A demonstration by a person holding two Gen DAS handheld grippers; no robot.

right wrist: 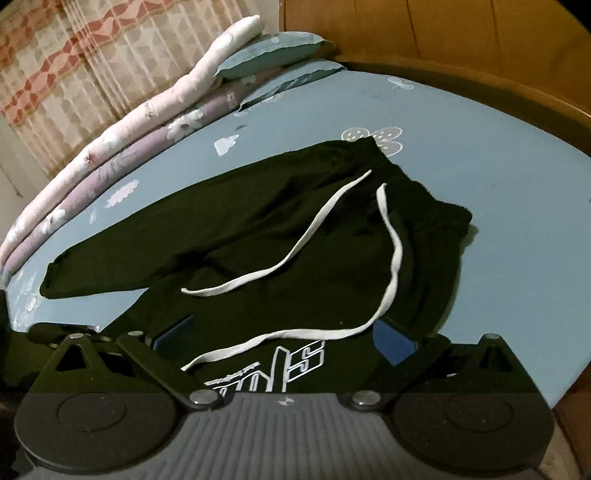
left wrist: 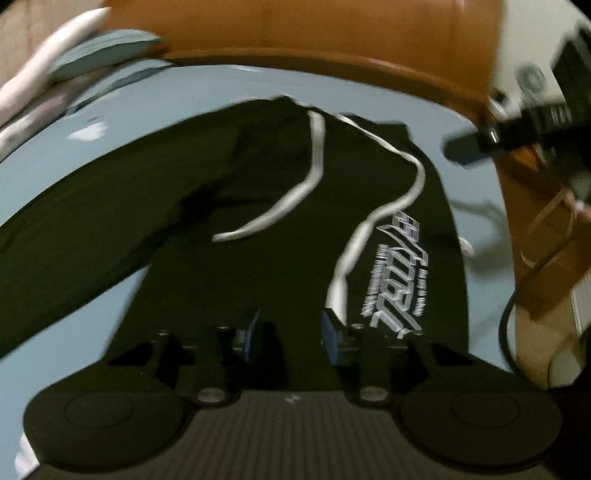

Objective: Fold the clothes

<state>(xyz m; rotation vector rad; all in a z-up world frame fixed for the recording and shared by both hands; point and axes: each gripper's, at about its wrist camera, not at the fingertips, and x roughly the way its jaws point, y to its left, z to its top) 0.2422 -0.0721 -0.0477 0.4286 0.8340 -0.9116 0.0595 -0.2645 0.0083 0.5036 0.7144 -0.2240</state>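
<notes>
A pair of black trousers (left wrist: 258,221) (right wrist: 295,229) lies spread on the light blue bed sheet (left wrist: 110,140) (right wrist: 498,221), one leg stretching left. Its white drawstring (left wrist: 310,177) (right wrist: 391,236) trails loose over the fabric, and a white printed logo (left wrist: 399,280) (right wrist: 291,365) shows near the waist. My left gripper (left wrist: 290,332) hovers low over the trousers, its blue pads a moderate gap apart with nothing pinched between them. My right gripper (right wrist: 284,341) is wide open above the logo. A blurred dark finger of the right gripper (left wrist: 465,147) shows at the upper right of the left wrist view.
A folded floral quilt (right wrist: 147,122) and teal pillows (right wrist: 269,51) lie along the bed's far left side. A wooden headboard (right wrist: 443,37) (left wrist: 332,33) borders the far edge, and a patterned curtain (right wrist: 74,66) hangs behind the quilt. A black cable (left wrist: 506,325) hangs at right.
</notes>
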